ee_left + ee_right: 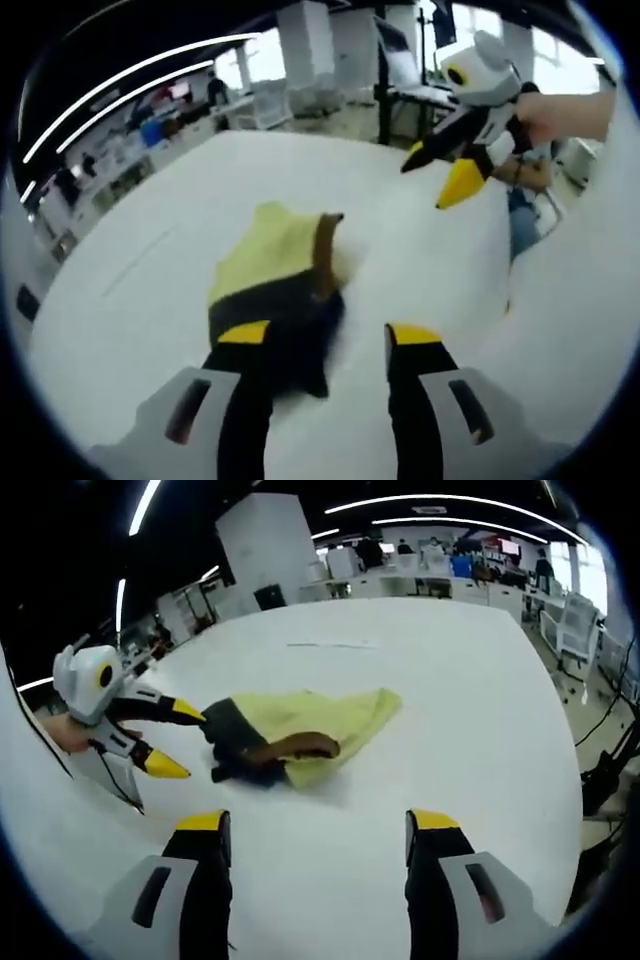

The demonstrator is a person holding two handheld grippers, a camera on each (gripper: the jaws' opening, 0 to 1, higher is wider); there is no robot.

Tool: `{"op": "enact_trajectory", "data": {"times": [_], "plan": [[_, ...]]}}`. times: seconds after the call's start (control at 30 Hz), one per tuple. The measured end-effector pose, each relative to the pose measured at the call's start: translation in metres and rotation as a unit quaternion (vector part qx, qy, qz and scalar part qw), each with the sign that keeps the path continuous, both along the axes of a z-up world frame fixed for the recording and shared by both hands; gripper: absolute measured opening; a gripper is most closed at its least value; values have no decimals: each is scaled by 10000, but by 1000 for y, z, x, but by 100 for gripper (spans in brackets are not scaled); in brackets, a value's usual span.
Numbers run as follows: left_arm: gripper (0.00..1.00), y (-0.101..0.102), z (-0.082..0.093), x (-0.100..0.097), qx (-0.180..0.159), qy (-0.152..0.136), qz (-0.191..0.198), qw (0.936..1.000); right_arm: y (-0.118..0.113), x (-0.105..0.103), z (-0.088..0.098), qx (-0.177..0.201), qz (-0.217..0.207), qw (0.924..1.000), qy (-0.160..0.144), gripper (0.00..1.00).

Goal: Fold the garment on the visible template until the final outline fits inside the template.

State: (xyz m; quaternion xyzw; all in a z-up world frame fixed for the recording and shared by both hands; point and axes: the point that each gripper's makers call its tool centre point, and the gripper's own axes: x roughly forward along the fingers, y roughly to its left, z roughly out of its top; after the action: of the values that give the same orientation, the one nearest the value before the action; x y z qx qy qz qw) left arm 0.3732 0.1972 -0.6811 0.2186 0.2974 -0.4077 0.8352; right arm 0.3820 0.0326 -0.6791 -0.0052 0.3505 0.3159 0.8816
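On the white counter (480,680) the garment (300,735) lies in a crumpled heap, pale yellow cloth with a dark part and a brown strip bunched together, nowhere near a flat, tidy fold. From the left gripper view it sits just past the left hand-held gripper (328,338), whose jaws stand wide with nothing between them, one tip close over the dark part of the garment (275,290). The right hand-held gripper (315,825) is also spread wide and empty, hanging above bare counter short of the heap. A faint line on the counter may be part of the template, but I cannot tell. By my reckoning the folding has hardly begun: spreading, folding and fitting are all left.
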Motion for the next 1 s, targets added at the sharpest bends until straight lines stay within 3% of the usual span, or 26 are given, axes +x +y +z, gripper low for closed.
{"op": "enact_trajectory", "data": {"times": [0.37, 0.7, 1.0], "plan": [[35, -7, -3, 13, 212, -361, -130, 9990, -2, 3, 1, 61, -50, 10000, -2, 69], [29, -20, -15, 20, 633, -808, -598, 9929, -12, 3, 1, 110, -229, 9997, 14, 68], [26, -18, -23, 24, 876, -944, -664, 9894, -13, 2, -1, 167, -299, 9994, 57, 67]]}}
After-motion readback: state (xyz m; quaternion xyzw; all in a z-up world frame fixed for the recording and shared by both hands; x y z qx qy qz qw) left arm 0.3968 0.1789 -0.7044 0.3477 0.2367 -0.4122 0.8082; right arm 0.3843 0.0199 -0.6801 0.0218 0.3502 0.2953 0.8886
